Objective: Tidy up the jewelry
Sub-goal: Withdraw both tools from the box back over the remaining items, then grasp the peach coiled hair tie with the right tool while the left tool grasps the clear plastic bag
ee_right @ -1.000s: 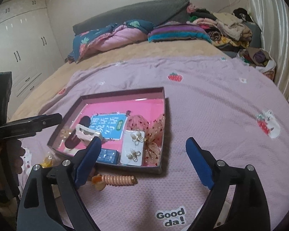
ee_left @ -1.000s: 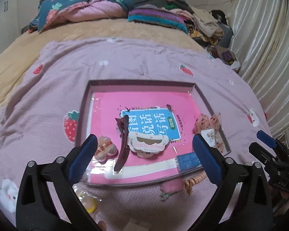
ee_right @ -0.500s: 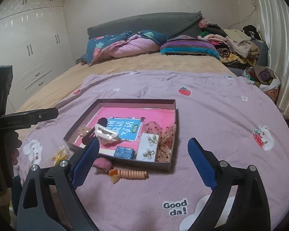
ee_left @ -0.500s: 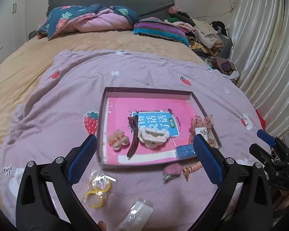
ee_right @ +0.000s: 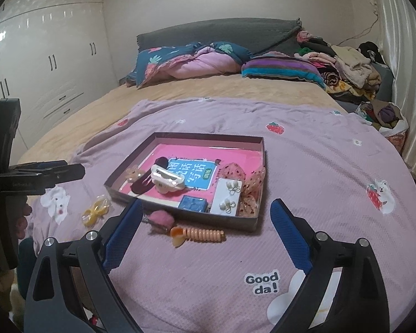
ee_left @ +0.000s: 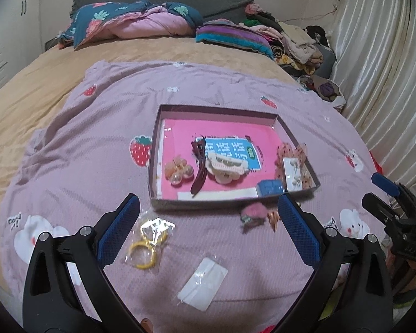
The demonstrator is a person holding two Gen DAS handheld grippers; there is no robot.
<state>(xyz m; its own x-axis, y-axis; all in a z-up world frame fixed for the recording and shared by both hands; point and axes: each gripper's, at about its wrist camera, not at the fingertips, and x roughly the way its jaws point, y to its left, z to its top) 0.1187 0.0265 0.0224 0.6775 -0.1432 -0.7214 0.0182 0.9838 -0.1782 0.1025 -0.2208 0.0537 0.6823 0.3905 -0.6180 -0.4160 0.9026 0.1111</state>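
Observation:
A shallow dark box (ee_left: 155, 149) (ee_right: 252, 220) with a pink lining lies on the lilac blanket. It holds a dark red hair clip (ee_left: 199, 166), a cream claw clip (ee_left: 226, 165), a pearl ornament (ee_left: 179, 170), a blue case (ee_right: 193, 203), an earring card (ee_right: 226, 199) and a dotted bow (ee_right: 249, 186). On the blanket in front lie a pink fuzzy clip (ee_right: 159, 219), an orange coil tie (ee_right: 199, 234), a bagged yellow ring (ee_left: 145, 245) and a small clear bag (ee_left: 202, 279). My left gripper (ee_left: 208, 231) and right gripper (ee_right: 205, 234) are open and empty, above the near blanket.
Pillows and folded bedding (ee_right: 197, 61) lie at the head of the bed. A heap of clothes (ee_right: 344, 66) is at the far right by the curtain (ee_left: 385, 69). White wardrobes (ee_right: 41, 63) stand at the left.
Both grippers have drawn back and up from the box. The box looks smaller, and the items on the near blanket have come into view.

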